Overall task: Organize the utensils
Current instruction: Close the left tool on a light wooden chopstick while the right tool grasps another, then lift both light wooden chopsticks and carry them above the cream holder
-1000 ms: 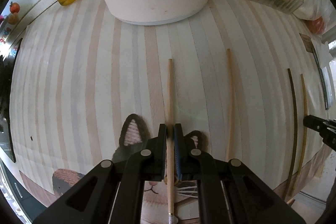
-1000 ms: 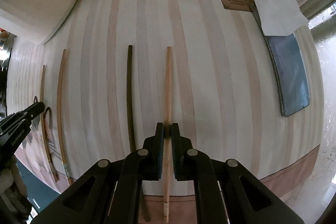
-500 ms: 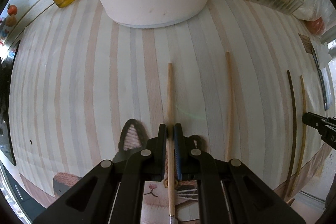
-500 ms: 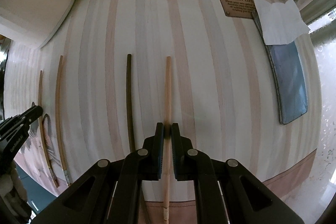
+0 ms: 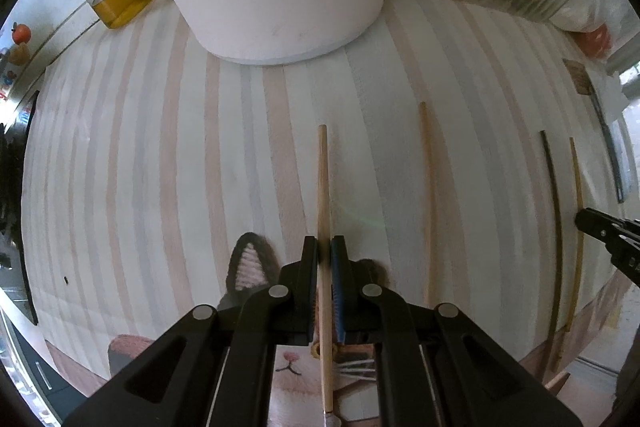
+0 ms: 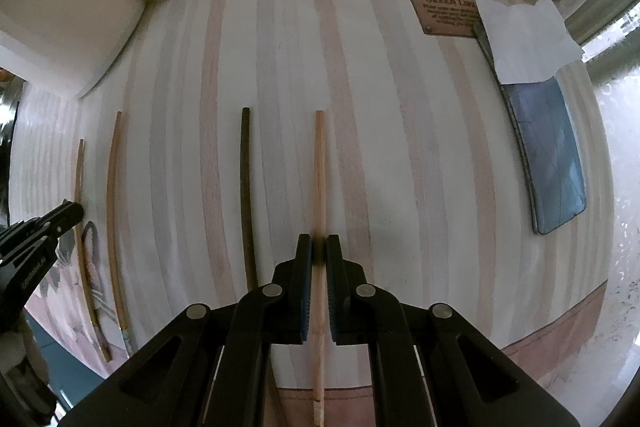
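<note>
Both chopsticks look lifted a bit further off the striped worktop (image 5: 140,167) now, left fingers (image 5: 324,247) pinching one light chopstick (image 5: 323,187), right fingers (image 6: 319,247) pinching another (image 6: 319,167), each running straight ahead between them

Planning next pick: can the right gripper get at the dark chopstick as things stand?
Probably not yet: the right gripper is shut on a light chopstick. The dark chopstick lies just beside it on the striped mat, uncovered, so access looks free once it lets go.
</note>
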`<state>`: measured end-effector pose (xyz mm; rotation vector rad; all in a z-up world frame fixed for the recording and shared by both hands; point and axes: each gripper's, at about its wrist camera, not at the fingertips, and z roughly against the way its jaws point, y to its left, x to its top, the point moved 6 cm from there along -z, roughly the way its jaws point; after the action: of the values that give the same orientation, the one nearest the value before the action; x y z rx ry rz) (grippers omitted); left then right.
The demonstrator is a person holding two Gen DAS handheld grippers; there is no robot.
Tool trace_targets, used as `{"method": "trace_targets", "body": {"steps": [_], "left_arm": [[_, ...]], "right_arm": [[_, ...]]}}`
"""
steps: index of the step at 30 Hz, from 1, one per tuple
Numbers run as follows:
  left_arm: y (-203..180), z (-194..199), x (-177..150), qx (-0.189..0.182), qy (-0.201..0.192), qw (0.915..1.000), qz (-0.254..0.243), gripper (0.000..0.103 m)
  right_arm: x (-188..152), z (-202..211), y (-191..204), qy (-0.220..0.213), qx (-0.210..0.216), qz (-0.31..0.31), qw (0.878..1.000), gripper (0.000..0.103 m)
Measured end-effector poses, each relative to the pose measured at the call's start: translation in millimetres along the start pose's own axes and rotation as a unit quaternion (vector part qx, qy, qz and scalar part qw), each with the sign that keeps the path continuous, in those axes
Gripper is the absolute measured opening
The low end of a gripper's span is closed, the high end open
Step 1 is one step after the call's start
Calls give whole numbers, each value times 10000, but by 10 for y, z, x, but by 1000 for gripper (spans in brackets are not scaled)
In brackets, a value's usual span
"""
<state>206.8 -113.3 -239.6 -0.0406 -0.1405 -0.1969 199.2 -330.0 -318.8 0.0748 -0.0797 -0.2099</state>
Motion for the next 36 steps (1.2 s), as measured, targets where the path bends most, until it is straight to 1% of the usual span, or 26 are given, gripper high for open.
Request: {"method": "trace_targets", "body": {"steps": [7, 14, 17, 18, 21, 26, 36], "left_arm": [[59, 307, 66, -177, -307, 9994, -1, 4], [124, 575, 101, -315, -558, 9979, 62, 4], [199, 660, 38, -351, -639, 9973, 96, 4], [199, 691, 27, -363, -677, 9970, 117, 4], [223, 779, 22, -389, -768, 9962, 148, 4], [254, 974, 84, -448, -985, 9938, 237, 4], [304, 1478, 230, -640, -1499, 9861, 332, 4]], "right_arm": [[-77, 312, 38, -504, 92, -35, 9987, 6], [-95, 614, 117, -785, 255, 50, 9966, 6], [-102, 736, 178, -889, 327, 72, 9955, 6], [-58, 760, 152, -899, 344, 90, 9953, 6], [-22, 863, 236, -1002, 413, 101, 9941, 6], [72, 1025, 305, -1205, 580, 85, 9910, 6], [236, 1412, 477, -1671, 945, 92, 9814, 6]]}}
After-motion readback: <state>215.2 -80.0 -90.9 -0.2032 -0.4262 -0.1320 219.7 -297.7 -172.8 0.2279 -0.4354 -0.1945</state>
